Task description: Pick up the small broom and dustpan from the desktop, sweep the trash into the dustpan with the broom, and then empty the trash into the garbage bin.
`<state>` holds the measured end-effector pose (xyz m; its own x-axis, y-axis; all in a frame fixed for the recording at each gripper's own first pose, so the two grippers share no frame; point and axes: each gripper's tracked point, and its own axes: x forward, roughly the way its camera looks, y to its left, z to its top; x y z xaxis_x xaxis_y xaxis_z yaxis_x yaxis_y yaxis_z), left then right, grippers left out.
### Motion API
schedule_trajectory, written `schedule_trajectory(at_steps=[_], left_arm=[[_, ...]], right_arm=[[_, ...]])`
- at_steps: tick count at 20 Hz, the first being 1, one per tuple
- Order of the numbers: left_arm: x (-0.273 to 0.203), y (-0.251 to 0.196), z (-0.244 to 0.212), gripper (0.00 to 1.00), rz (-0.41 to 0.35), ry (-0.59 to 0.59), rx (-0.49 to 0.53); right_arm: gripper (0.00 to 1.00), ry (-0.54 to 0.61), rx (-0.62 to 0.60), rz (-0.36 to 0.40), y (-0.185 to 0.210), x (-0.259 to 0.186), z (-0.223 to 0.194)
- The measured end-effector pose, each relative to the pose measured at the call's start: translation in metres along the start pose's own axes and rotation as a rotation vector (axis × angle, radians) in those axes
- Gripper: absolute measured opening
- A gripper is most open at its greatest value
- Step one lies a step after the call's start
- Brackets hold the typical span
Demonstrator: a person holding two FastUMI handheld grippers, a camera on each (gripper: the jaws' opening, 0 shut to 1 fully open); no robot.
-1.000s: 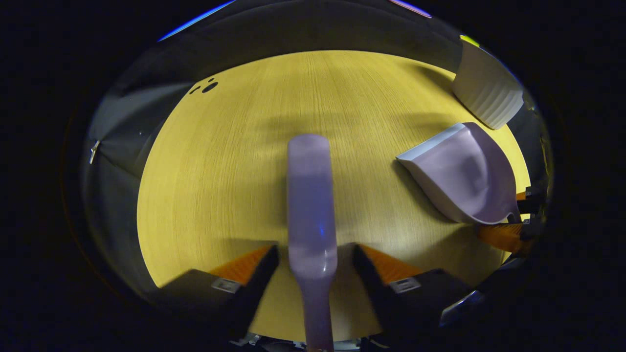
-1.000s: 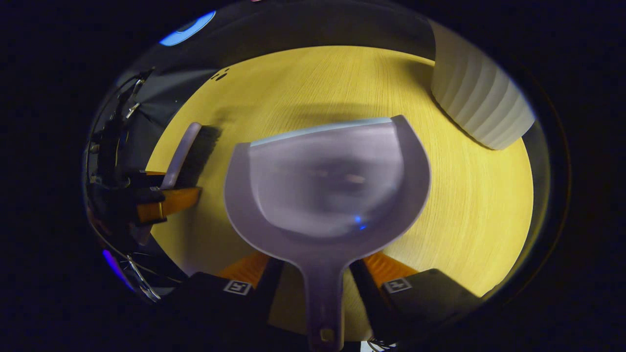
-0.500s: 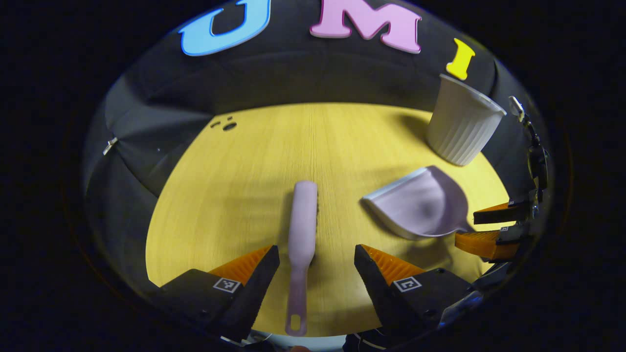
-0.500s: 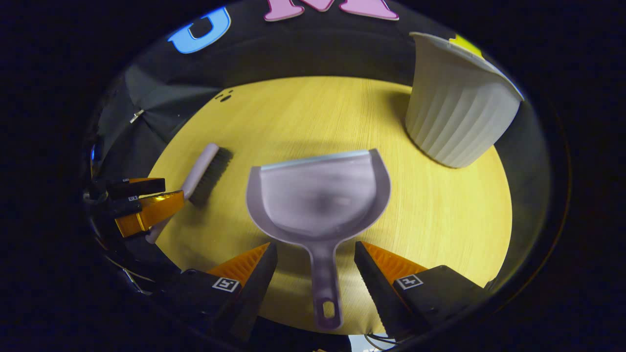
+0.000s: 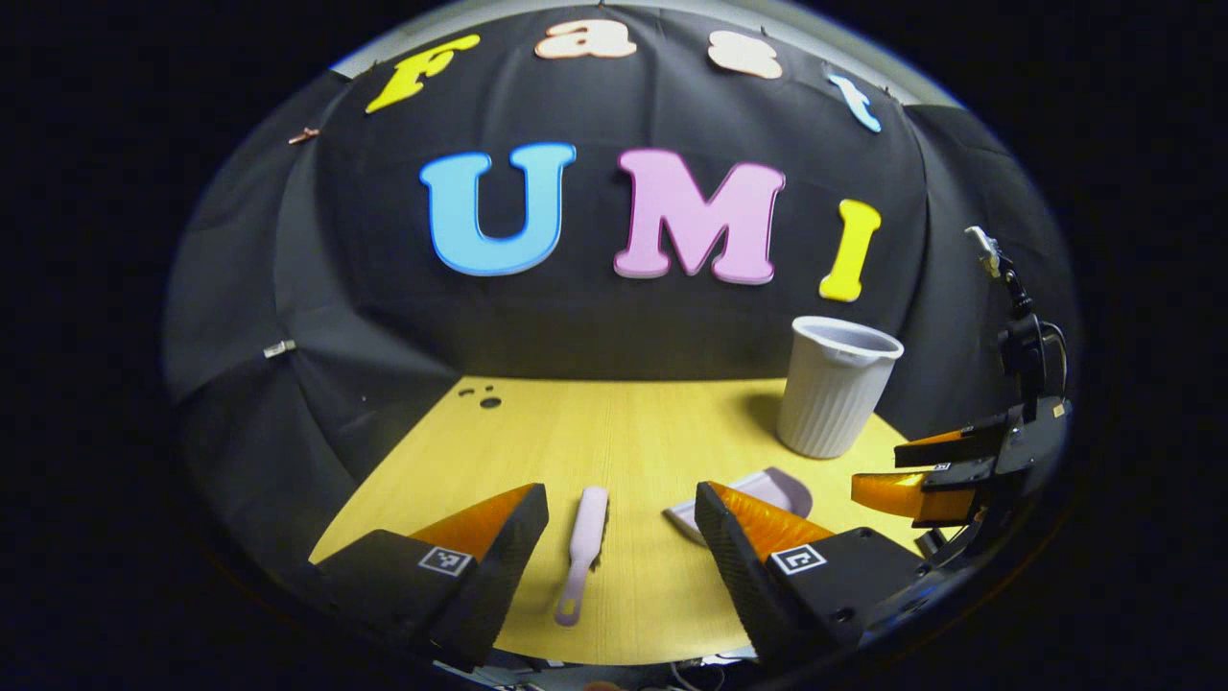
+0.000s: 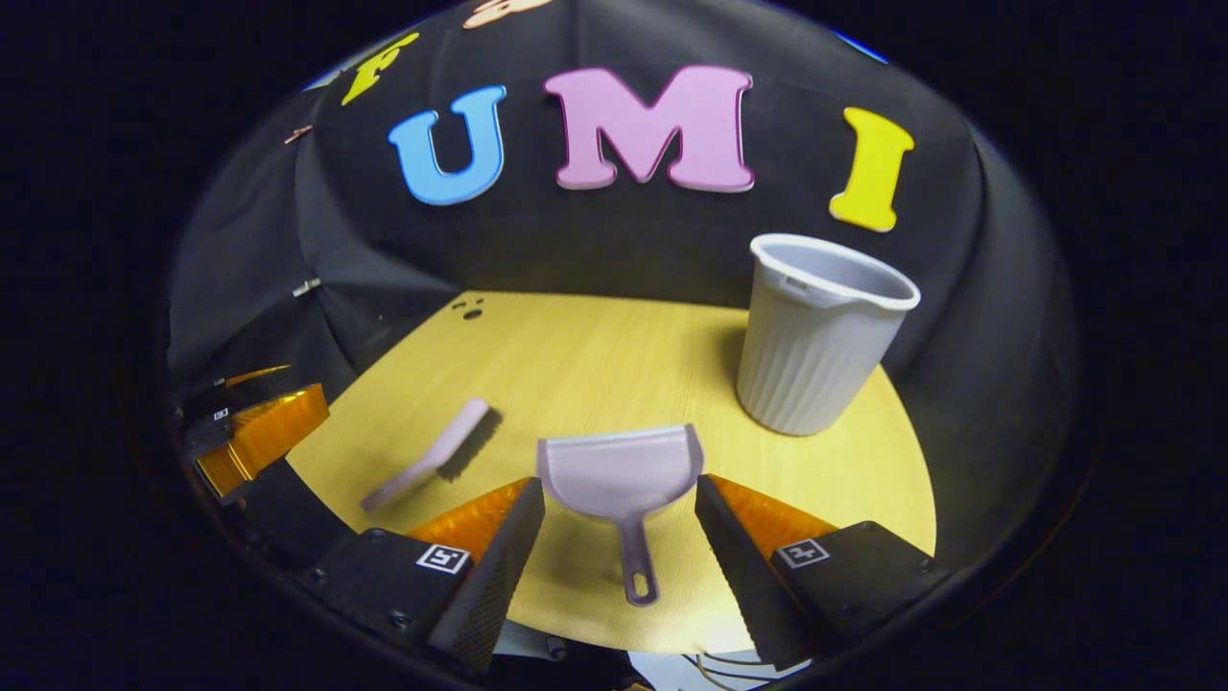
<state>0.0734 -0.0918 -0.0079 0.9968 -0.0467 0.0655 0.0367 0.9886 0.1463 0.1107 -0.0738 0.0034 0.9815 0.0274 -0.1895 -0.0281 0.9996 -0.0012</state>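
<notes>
Both pairs of fingers stand wide apart and hold nothing. In the left gripper view the left gripper (image 5: 621, 537) now sits high and back from the bench (image 5: 614, 432), where a second ago the broom (image 5: 582, 552) ran right up between its fingers; the broom lies flat on the bench between and beyond them, handle toward the near edge. In the right gripper view the right gripper (image 6: 621, 537) has drawn back the same way, and the dustpan (image 6: 621, 475) that a moment ago loomed large now rests small on the bench, its handle pointing between the fingers and its mouth toward the far side. The garbage bin (image 6: 815, 336) stands upright at the far right, near the dustpan but apart from it. No trash shows on the bench, though the dustpan's inside is too small to judge. Both tools set down and both grippers withdrawn suggest that the sweeping and emptying are probably done.
</notes>
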Motion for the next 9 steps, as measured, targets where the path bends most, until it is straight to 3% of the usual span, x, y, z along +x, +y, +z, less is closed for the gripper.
schedule_trajectory(at_steps=[5, 9], left_arm=[[-0.05, -0.014, 0.02, 0.98, -0.044, -0.081, -0.046], [-0.061, -0.015, 0.027, 0.97, -0.033, -0.113, -0.025]], right_arm=[[0.99, -0.178, 0.003, -0.042, -0.004, -0.069, 0.035], [0.99, -0.252, 0.067, -0.087, -0.018, -0.089, 0.037]])
